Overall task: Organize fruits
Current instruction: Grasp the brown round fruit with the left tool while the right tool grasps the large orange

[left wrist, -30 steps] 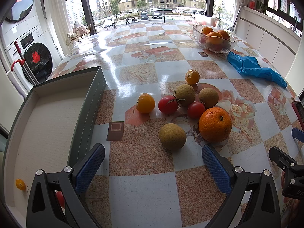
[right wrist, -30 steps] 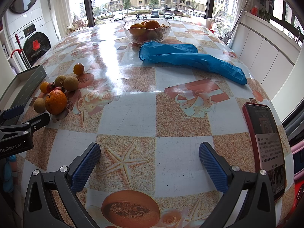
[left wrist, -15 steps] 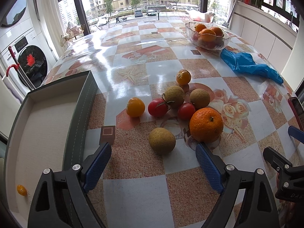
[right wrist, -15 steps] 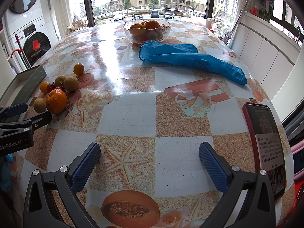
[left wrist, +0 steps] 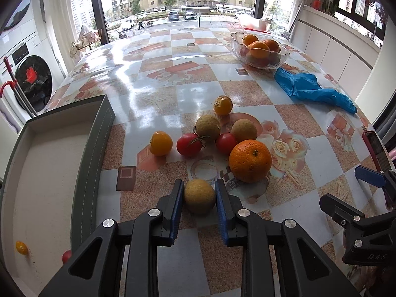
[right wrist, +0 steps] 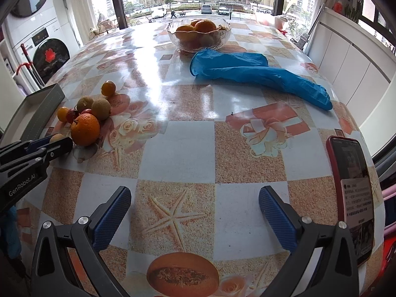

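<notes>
My left gripper (left wrist: 199,185) is closing its jaws on a round yellow-brown fruit (left wrist: 199,196) that rests on the table, and both blue pads touch its sides. Just beyond lie a big orange (left wrist: 250,160), two red tomatoes (left wrist: 188,144), a yellow tomato (left wrist: 160,143), two more brown fruits (left wrist: 208,127) and a small orange fruit (left wrist: 222,104). A grey box (left wrist: 91,153) with a pale lining stands at the left, holding a small yellow fruit (left wrist: 21,247) and a red one (left wrist: 66,256). My right gripper (right wrist: 194,194) hangs open over bare tablecloth.
A glass bowl (left wrist: 237,49) of oranges stands at the far right of the table, with a blue glove (left wrist: 309,89) in front of it. A red-cased phone (right wrist: 351,193) lies at the right edge. A washing machine (left wrist: 32,81) stands off the table's left side.
My left gripper came forward to the nearest brown fruit and its jaws went from wide apart to pressed against the fruit. The right gripper has kept still.
</notes>
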The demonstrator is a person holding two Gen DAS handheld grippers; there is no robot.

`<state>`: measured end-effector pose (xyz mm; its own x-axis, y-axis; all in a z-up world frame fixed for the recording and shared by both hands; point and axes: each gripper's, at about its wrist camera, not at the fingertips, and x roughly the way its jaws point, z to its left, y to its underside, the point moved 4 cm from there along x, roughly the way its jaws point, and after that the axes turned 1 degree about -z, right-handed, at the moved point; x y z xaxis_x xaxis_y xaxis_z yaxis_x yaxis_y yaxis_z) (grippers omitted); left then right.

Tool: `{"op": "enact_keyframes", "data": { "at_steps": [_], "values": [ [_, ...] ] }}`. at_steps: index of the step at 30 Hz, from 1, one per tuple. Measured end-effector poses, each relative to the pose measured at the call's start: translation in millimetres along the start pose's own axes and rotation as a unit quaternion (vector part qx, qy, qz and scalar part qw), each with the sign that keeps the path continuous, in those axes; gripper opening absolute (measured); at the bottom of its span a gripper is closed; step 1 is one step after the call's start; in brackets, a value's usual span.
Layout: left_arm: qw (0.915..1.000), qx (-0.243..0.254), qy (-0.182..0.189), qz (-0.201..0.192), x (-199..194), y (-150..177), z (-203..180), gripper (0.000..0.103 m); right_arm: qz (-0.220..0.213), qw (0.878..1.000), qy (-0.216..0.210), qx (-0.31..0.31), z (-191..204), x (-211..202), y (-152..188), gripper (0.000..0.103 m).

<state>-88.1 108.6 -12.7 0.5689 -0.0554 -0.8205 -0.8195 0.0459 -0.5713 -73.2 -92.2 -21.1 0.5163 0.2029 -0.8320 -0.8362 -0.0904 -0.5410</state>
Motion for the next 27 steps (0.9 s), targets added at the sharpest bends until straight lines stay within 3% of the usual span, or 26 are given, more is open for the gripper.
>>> {"op": "enact_keyframes", "data": {
  "at_steps": [2,10,12,14,15,17,18,27],
  "values": [
    [0.9999,-0.012,0.002,-0.008,-12.1,3.5,5.1,0.027,0.0,1.0,-0.028,0.003,12.1,2.7,-10.2,0.103],
    [0.9982,-0.048,-0.003,-0.037,-56.0,6.4,30.5,0.027,0.001,0.996,-0.062,-0.058,79.6,24.3,-39.8,0.1],
    [0.9977,-0.057,-0.009,-0.036,-59.2,7.8,39.3,0.027,0.011,0.995,-0.064,-0.071,92.8,31.4,-40.8,0.092],
    [0.9971,-0.066,-0.015,-0.035,-61.6,9.4,46.8,0.027,0.021,0.995,-0.06,-0.079,100.7,38.6,-39.2,0.071],
    [0.9968,-0.069,-0.018,-0.035,-62.4,10.7,50.7,0.027,0.015,0.995,-0.051,-0.087,104.2,38.3,-39.8,0.071],
    [0.9962,-0.075,-0.024,-0.038,-64.5,12.9,56.9,0.027,0.015,0.995,-0.047,-0.091,107.8,37.5,-39.6,0.044],
    [0.9959,-0.078,-0.024,-0.038,-65.3,13.6,59.8,0.027,0.017,0.994,-0.054,-0.088,108.0,36.3,-39.5,0.04],
    [0.9938,-0.096,-0.027,-0.048,-70.9,24.2,82.3,0.027,0.012,0.995,-0.057,-0.082,104.2,11.8,-34.9,0.04]
  ]
}}
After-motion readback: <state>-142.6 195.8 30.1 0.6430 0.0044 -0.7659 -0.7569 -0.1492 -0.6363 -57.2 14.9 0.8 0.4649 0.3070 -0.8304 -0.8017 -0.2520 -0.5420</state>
